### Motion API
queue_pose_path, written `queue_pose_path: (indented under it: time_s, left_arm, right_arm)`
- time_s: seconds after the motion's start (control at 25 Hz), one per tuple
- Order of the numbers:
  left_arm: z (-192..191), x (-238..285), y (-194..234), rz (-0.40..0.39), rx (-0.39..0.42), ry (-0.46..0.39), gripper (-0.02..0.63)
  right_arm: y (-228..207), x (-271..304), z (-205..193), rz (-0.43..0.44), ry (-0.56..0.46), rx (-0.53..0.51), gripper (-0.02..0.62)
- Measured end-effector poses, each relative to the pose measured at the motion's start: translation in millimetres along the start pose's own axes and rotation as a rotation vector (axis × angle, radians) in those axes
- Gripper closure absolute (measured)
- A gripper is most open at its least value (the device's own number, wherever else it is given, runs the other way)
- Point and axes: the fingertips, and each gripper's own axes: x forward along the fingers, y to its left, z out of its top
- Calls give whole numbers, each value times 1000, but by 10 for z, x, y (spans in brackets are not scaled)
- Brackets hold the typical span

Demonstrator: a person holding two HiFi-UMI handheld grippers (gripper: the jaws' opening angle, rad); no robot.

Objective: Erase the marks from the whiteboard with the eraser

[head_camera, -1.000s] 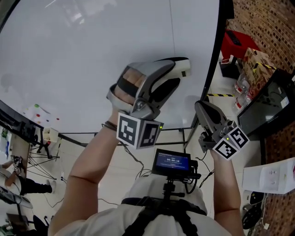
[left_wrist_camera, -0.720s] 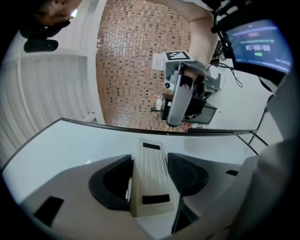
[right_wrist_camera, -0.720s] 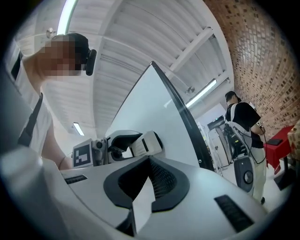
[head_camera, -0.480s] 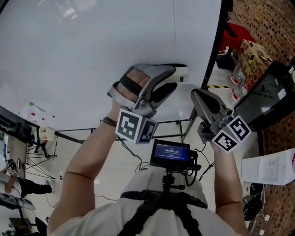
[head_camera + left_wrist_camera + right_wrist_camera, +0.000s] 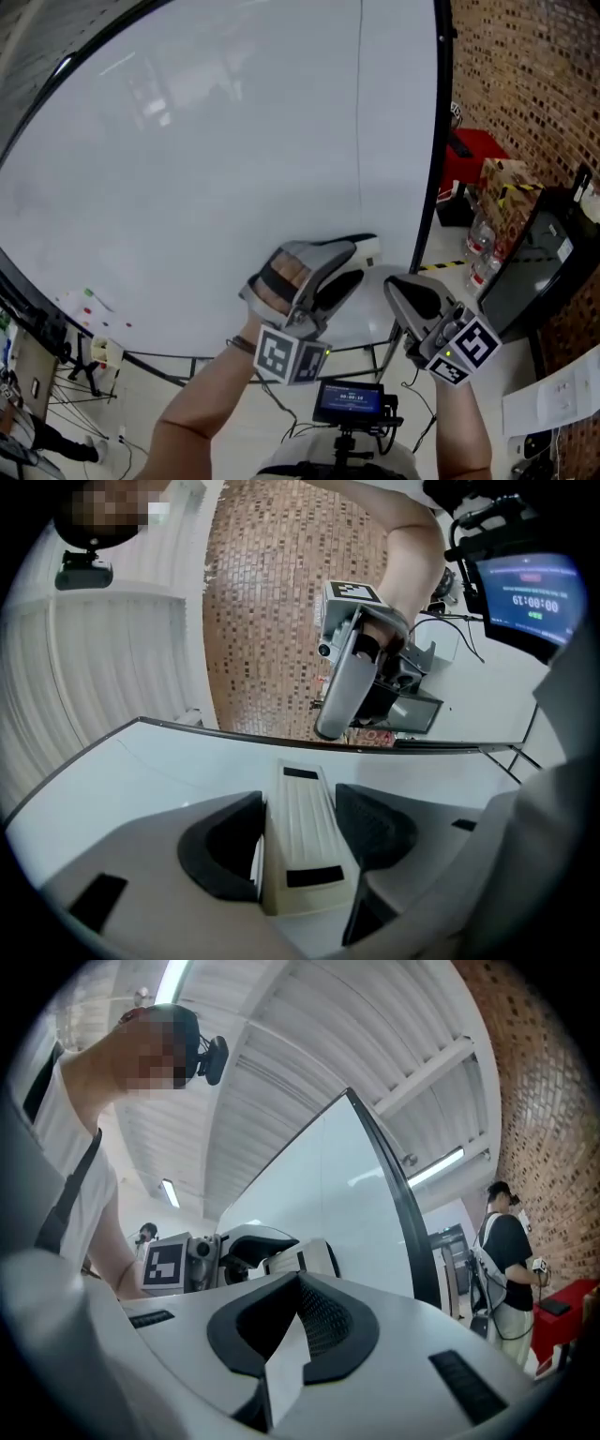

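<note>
My left claw (image 5: 349,264) is clenched on the eraser (image 5: 298,822), with one jaw on each long side. The eraser is a pale block with dark strips, and it sticks out past my jaws. I hold it up against the whiteboard (image 5: 206,159), low down and near the board's right edge. My right claw (image 5: 403,291) is squeezed closed with nothing in it. It hangs just beside the left claw, near the lower right corner of the board and its dark frame (image 5: 433,187).

small screen (image 5: 530,585) — timer reads 00:00:19
</note>
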Motion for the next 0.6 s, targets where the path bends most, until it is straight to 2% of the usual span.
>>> queue_pose_path:
  time_s: [0.2,0.36,0.48,0.6]
  left_arm:
    - [13,-62,658,126,7,15,331]
    - [30,-120,1034,226,38,40,331]
    - [37,-114,1177,248,42,35,331]
    - [27,-140,1121,226,77,34,337]
  right_arm:
    - [87,131,483,9,-65,-43,578]
    - [166,162,634,3,-87,-55,578]
    - [173,194,701,-2,-86,-64,578]
    - [177,259,725,-5,-74,-78,578]
